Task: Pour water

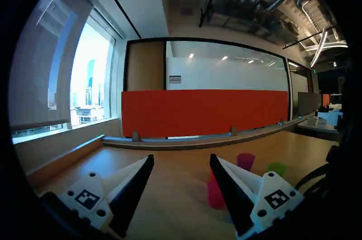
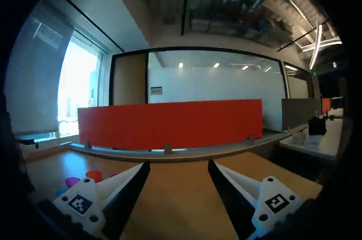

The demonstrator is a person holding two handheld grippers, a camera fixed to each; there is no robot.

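In the left gripper view my left gripper [image 1: 181, 160] is open above the wooden table [image 1: 181, 194], nothing between its fingers. Just beyond its right finger stand a pink cup [image 1: 215, 194], a purple cup [image 1: 245, 160] and a green cup [image 1: 276, 168]; a red cup behind the pink one is mostly hidden. In the right gripper view my right gripper [image 2: 178, 165] is open too, over bare table [image 2: 181, 199]. Past its left finger I see an orange-red cup [image 2: 94, 175], a purple cup [image 2: 72, 181] and a bit of a blue one [image 2: 61, 191].
A red divider panel [image 1: 203, 112] runs along the table's far edge, with a glass wall behind it. Windows [image 1: 88, 86] line the left side over a wooden ledge. Another desk with dark objects [image 2: 316, 129] stands at the right.
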